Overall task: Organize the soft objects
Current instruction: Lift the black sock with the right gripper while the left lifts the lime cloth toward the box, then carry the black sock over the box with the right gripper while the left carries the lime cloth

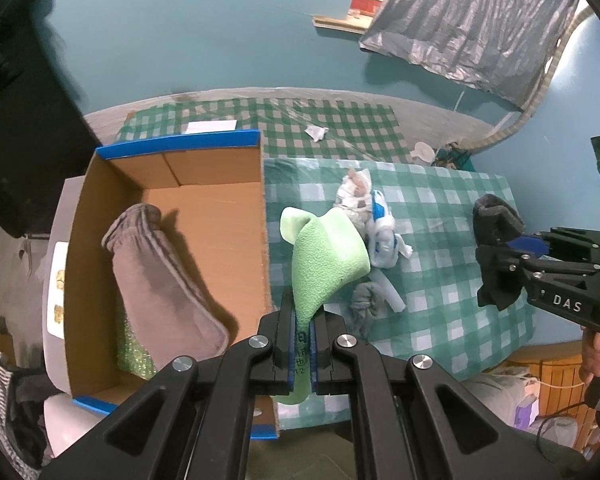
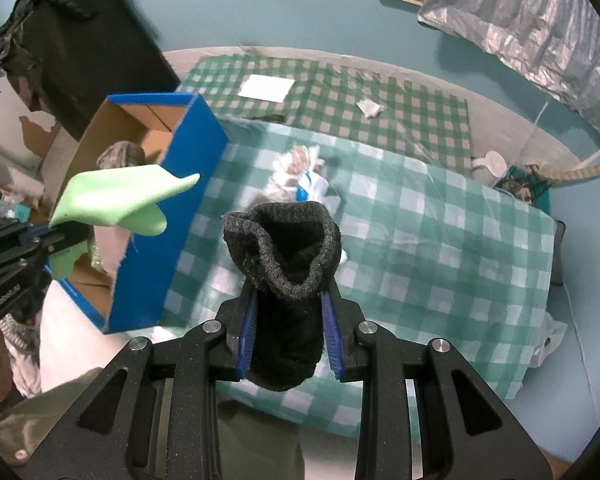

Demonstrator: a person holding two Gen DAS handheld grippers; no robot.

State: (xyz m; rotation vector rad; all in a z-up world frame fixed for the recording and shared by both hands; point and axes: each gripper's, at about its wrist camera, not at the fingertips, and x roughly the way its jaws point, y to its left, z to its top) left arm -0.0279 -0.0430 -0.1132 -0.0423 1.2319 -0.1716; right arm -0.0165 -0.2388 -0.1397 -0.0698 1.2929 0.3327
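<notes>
Checked cloth (image 1: pixel 440 280) in green and white covered the work surface, and at its left edge stood the cardboard box (image 1: pixel 220 216) with blue outer walls, which was the largest thing of the task. Inside the box a grey garment (image 1: pixel 160 272) already lay along the floor, and a shiny green item (image 1: pixel 134 354) showed partly from under it, so a part of the sorting seemed to be done. The left gripper (image 1: pixel 303 320) had its jaws closed narrow on a light green fleece cloth (image 1: pixel 328 256), which was held in the air near the right wall of the box, not yet above the inside. The right gripper (image 2: pixel 290 312) held a black knitted sock (image 2: pixel 288 248) between its blue pads; the jaws stood somewhat apart because the thick sock filled the gap, and the sock's open cuff pointed forward over the checked cloth. In the left wrist view the same sock (image 1: pixel 496 220) was seen well apart from the box, on the right side. On the cloth a white and blue bundle (image 1: pixel 380 232) was left, touching a pale patterned piece (image 1: pixel 354 192) behind it, and near them lay a small grey sock (image 1: pixel 366 304) and a white tube-like item (image 1: pixel 388 294). It was judged that the task was about at the middle: two items were in the box, two were carried, and about four small ones waited on the cloth.
</notes>
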